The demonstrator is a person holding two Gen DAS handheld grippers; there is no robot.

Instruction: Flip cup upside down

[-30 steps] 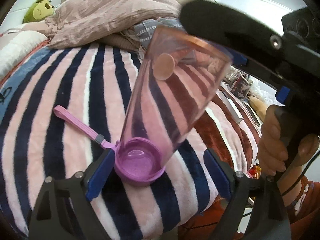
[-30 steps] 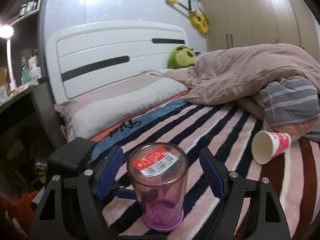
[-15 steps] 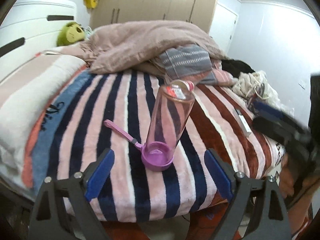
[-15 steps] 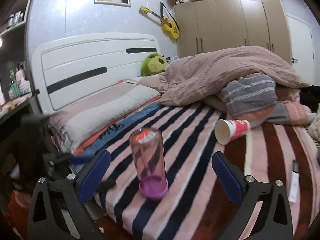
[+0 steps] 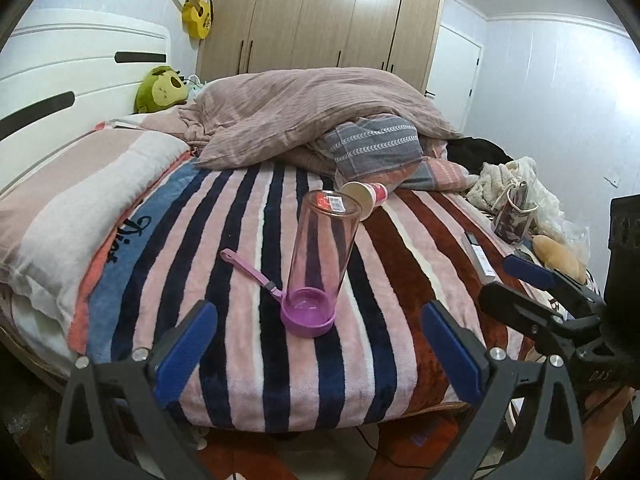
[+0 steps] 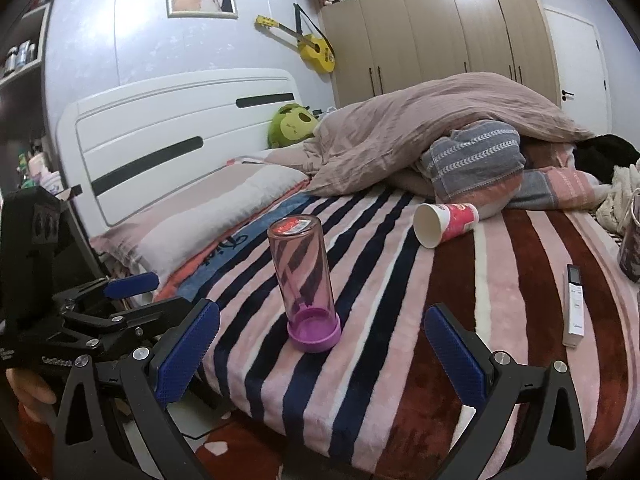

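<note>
A tall clear pink cup (image 5: 322,248) (image 6: 302,268) stands upside down on the striped blanket, its purple lid end (image 5: 307,317) down and its labelled base up. A pink strap (image 5: 248,270) trails left from the lid. My left gripper (image 5: 320,354) is open and empty, back from the cup near the bed's front edge. My right gripper (image 6: 322,354) is open and empty, also back from the cup. Each gripper shows at the edge of the other's view.
A red and white paper cup (image 6: 444,222) lies on its side behind the pink cup. A white remote (image 6: 574,304) lies to the right. A crumpled duvet (image 5: 312,112), a grey striped pillow (image 6: 476,164) and a green plush toy (image 5: 160,88) sit at the back.
Both grippers have pulled back from the cup toward the bed's edge. The cup stays standing upside down on the blanket.
</note>
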